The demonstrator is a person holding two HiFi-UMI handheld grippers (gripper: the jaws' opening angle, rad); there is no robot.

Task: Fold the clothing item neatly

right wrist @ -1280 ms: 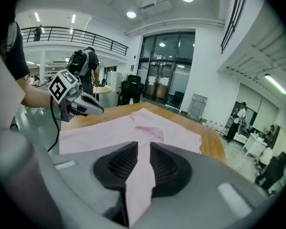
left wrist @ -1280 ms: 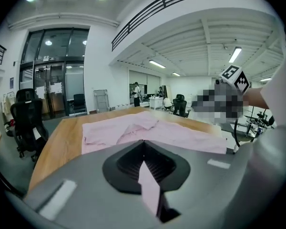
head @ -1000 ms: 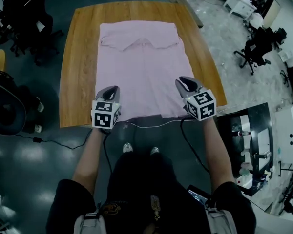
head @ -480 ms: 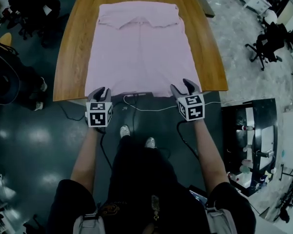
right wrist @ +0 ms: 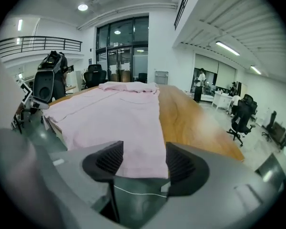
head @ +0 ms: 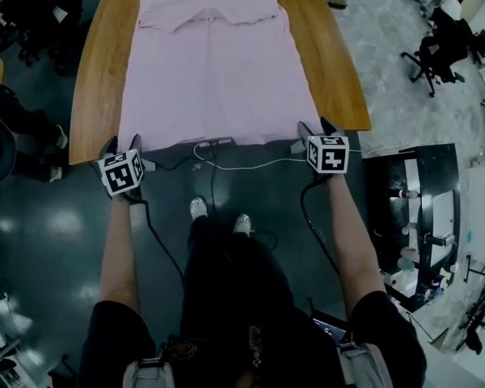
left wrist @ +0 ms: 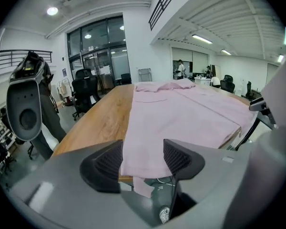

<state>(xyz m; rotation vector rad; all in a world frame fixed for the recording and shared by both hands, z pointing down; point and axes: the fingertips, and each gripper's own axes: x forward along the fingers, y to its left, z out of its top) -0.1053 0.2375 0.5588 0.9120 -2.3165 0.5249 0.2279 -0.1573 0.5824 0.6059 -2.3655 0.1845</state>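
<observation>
The shirt [head: 210, 63] is framed in the gap of both pairs of jaws, and neither pair has hold of it. On the left gripper [left wrist: 143, 159] the jaws have just been opening and stand wide apart; the near hem [left wrist: 142, 168] and a small flap of cloth hanging off the edge show between the ribbed pads, touching neither. On the right gripper [right wrist: 142, 162] the jaws have also just been opening and are released, with the hem's other corner in line with the gap and the pads clear of it. Whether the cloth is already inside either gap or just beyond the tips, I cannot tell for certain (the head view puts both grippers right at the near edge, one at each corner of the hem). Outward from there the shirt lies flat and smooth down the length of the wooden surface [head: 93, 95], squared into a long pink rectangle. Its collar [head: 206, 18] is at the far end and its hem at the near edge, a little of it overhanging. I judge this to be the reach for the first end-to-end fold, since nothing is doubled over that way yet. The next move calls for sliding each pair of jaws onto its corner and closing on the cloth alone, not on the surface's edge. Both corners then need lifting together and carrying level toward the collar so the fold lands square.
</observation>
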